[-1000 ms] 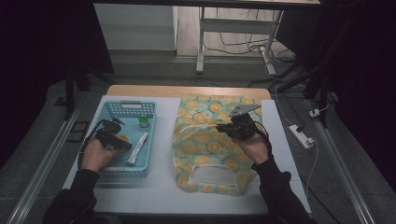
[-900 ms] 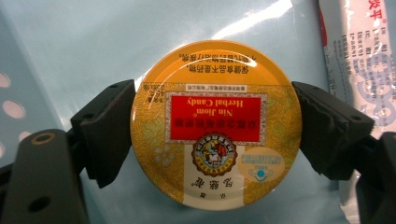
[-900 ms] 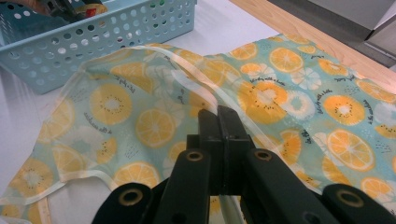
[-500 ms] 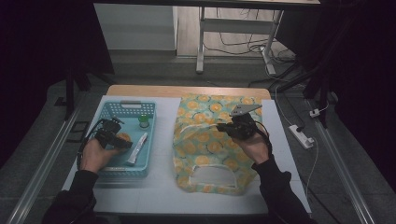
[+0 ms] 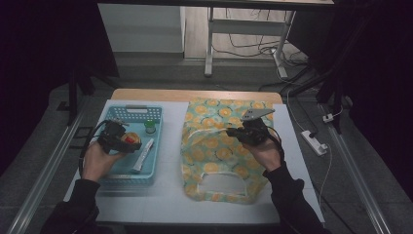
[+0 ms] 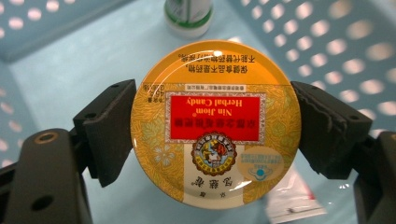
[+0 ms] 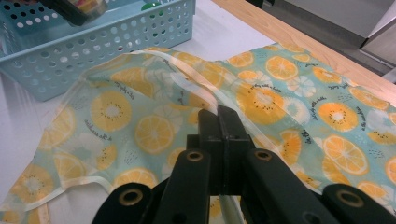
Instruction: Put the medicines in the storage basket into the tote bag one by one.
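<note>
A round yellow herbal candy tin [image 6: 215, 123] with a red label sits between the pads of my left gripper [image 6: 212, 130], which is shut on it. In the high view that gripper [image 5: 127, 142] holds the tin [image 5: 131, 140] just above the blue basket [image 5: 122, 173]. My right gripper [image 5: 234, 132] is over the orange-print fabric bag [image 5: 214, 146], which lies flat on the table. In the right gripper view its jaws [image 7: 218, 116] are shut on the bag's cream handle strip [image 7: 187, 70], and that edge of the bag [image 7: 140, 126] is lifted slightly.
Inside the basket [image 7: 93, 51] stand a small green-capped bottle [image 5: 150, 126] and a white tube [image 5: 143, 155]; the bottle [image 6: 189, 16] and a white packet [image 6: 292, 198] lie below the tin. A power strip [image 5: 314, 141] lies on the floor at right.
My left hand has risen a little with the tin, lifting it off the basket floor. The right hand and the bag have stayed put.
</note>
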`<state>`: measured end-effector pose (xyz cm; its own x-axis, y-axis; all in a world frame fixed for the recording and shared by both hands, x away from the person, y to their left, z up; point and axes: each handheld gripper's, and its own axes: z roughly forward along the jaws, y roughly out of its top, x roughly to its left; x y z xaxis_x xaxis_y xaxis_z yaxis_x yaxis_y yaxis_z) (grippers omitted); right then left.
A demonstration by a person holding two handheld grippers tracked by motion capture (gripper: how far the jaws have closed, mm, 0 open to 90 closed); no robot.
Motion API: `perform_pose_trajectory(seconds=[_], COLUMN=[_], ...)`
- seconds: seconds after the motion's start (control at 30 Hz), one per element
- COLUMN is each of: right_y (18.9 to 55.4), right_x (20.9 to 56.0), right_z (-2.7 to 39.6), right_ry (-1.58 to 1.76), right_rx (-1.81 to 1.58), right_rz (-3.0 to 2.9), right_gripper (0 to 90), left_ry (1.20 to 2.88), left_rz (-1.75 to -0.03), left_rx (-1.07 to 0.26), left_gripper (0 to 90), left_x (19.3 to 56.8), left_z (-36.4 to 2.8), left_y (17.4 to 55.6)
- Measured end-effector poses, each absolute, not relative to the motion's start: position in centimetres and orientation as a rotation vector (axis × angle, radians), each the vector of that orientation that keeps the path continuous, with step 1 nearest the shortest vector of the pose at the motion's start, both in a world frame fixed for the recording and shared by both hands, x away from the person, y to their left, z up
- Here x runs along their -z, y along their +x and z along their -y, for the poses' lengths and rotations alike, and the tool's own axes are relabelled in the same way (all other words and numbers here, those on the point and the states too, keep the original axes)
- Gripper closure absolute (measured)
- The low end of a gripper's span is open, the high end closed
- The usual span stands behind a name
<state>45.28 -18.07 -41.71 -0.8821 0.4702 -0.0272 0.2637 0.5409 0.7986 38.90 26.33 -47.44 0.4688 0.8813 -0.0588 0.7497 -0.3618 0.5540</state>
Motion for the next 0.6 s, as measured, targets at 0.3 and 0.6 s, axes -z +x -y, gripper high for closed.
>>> perform_pose_trajectory(seconds=[0.3,0.6], right_y=[45.3,45.3], right_x=[41.7,41.7], right_z=[18.1,18.2], right_ry=[0.616,0.626], right_rx=[-1.262,-1.275], right_rz=[-2.537,-2.529], right_gripper=[90.0,90.0], left_ry=[2.189,2.2], left_rz=[-1.236,-1.123], left_rx=[-0.335,-0.314], left_gripper=[20.3,20.4], left_x=[45.6,44.1], left_z=[-24.7,-22.6], left_y=[37.6,36.5])
